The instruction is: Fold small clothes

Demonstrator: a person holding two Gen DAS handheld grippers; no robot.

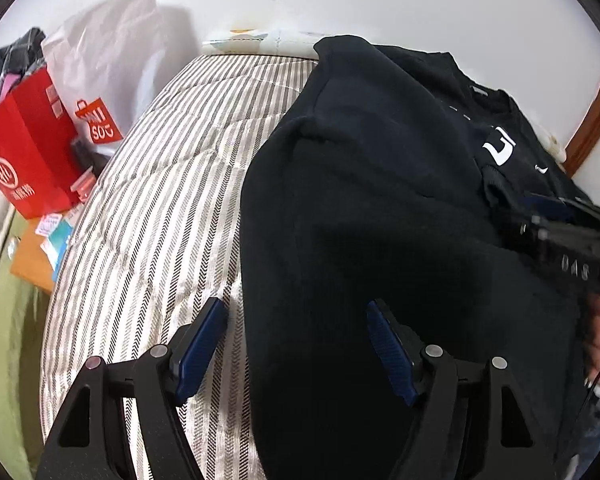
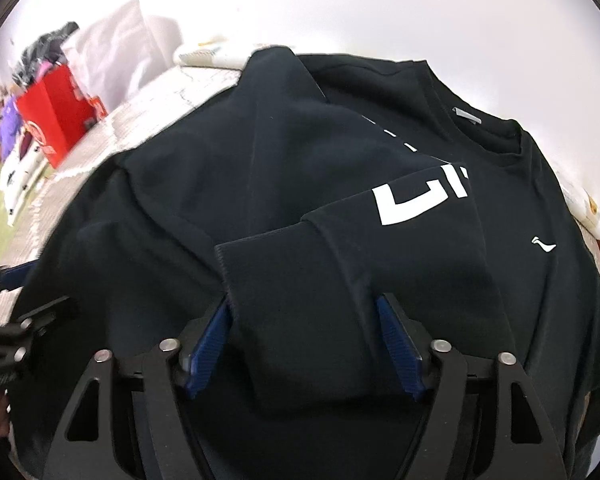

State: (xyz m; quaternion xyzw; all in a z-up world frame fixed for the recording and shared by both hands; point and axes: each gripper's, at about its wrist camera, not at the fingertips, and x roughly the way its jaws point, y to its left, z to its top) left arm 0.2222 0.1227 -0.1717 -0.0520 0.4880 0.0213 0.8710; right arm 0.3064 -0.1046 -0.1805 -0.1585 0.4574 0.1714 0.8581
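Black sweatshirt (image 2: 284,168) on striped bed (image 1: 152,184), sleeve cuff (image 2: 300,280) between right gripper (image 2: 304,344) pads, contact unclear. Left gripper (image 1: 296,344) open over garment's left edge. Red paper bag (image 1: 28,148), white bag (image 1: 108,40) beyond bare bed strip.

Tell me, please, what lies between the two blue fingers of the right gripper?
In the right wrist view, the cuff end of the black sweatshirt's folded sleeve lies between the fingers of the right gripper, above the shirt's body.
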